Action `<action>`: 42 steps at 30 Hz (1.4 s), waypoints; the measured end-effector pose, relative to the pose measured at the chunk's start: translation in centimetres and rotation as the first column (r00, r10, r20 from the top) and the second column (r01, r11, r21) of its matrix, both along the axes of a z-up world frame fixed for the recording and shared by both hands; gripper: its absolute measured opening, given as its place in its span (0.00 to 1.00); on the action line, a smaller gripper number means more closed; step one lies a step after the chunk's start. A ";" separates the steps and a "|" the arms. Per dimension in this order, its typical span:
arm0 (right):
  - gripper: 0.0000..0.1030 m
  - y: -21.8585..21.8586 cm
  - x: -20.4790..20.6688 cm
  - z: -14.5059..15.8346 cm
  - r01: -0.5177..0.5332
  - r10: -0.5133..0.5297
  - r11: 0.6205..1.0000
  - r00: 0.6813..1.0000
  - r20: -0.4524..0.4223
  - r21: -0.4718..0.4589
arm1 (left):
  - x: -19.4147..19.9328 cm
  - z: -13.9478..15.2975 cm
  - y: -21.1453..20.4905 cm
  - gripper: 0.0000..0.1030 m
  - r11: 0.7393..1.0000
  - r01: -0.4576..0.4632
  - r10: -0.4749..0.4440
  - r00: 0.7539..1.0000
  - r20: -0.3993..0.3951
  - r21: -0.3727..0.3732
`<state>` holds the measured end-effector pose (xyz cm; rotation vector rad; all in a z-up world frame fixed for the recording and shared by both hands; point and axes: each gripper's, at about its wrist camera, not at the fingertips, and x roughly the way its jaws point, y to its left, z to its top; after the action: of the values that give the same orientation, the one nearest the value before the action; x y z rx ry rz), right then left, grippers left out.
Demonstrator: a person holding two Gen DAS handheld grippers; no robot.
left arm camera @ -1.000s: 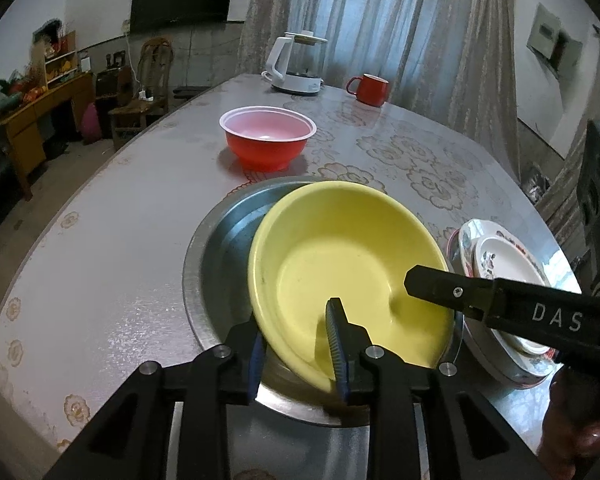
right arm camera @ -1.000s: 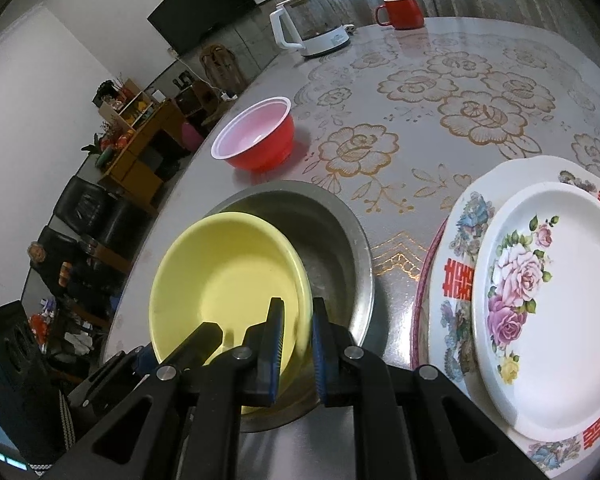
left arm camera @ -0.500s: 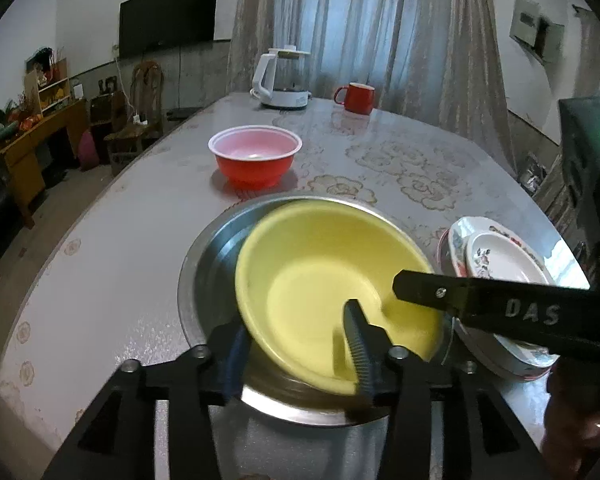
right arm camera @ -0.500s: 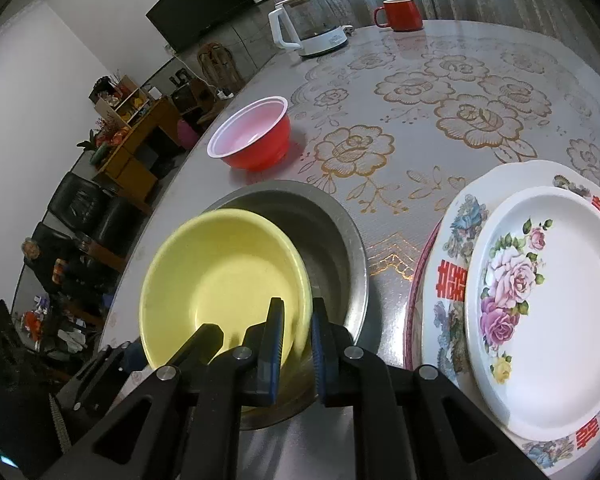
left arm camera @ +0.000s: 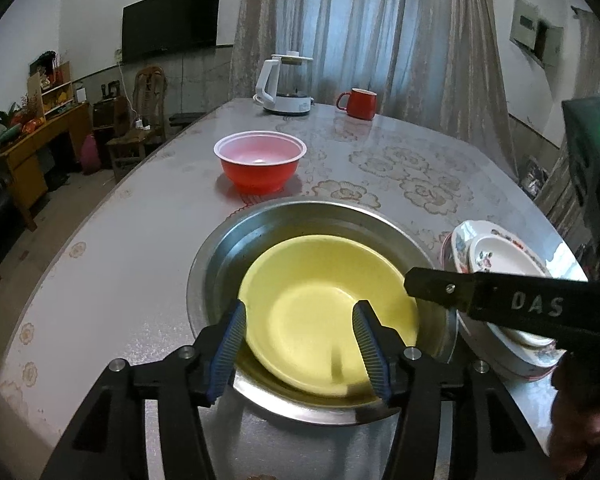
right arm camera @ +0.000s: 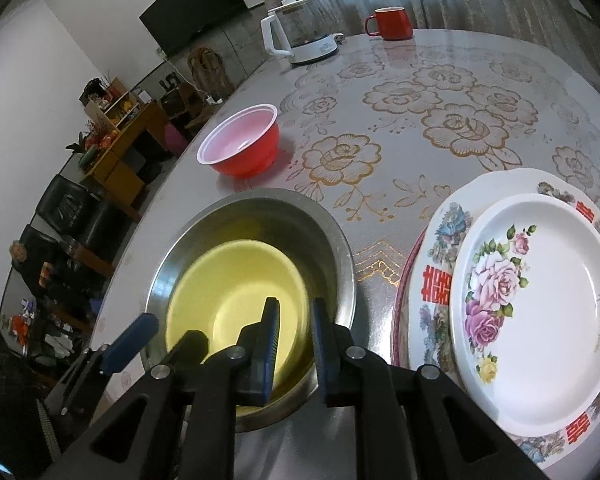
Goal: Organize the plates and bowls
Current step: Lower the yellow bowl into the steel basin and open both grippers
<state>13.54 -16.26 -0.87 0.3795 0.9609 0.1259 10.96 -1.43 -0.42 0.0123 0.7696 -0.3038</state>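
Sitting upright with its mouth facing up, the yellow bowl (left arm camera: 328, 308) rests nested inside the steel basin (left arm camera: 260, 236) on my side of the table; being round, it has no long axis I can name. My left gripper (left arm camera: 300, 336) has its blue-padded fingers (left arm camera: 228, 340) spread wide, one on each side of the bowl's near rim, and I see neither pad pressing it. My right gripper (right arm camera: 294, 340) shows its jaws apart by a narrow gap, poised over the basin's near right wall (right arm camera: 336, 240); I cannot tell whether they touch it. Just beside the basin on the right lies a stack of floral plates (right arm camera: 532, 292), a smaller rose plate on a larger one. Farther out a red bowl (left arm camera: 260, 160) stands alone. At the far end are a white kettle (left arm camera: 286, 86) and a red mug (left arm camera: 358, 103). The table (left arm camera: 100, 248) wears a glossy cloth with rose patterns. Behind it hang grey curtains (left arm camera: 380, 28), with a dark television (left arm camera: 172, 20) on the wall to the left.
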 end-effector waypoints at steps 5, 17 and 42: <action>0.15 -0.1 -0.2 -0.1 0.002 -0.002 1.000 1.000 0.000 0.020 | 0.1 -0.3 0.0 0.55 1.000 0.001 -0.001 1.000 -0.014 -0.010; 0.15 -0.4 -0.6 0.3 0.004 -0.004 0.999 1.000 0.012 0.052 | -0.4 1.0 1.3 0.76 0.994 -0.047 0.046 0.999 -0.015 -0.094; 0.22 -1.1 -0.8 1.3 -0.008 0.005 0.996 0.999 0.043 0.083 | -0.9 1.1 5.2 0.80 0.970 -0.167 0.163 0.986 -0.033 -0.178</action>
<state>12.75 -17.34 0.47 0.4490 0.9162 0.1801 10.11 3.74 0.72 -0.2249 0.7535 -0.2145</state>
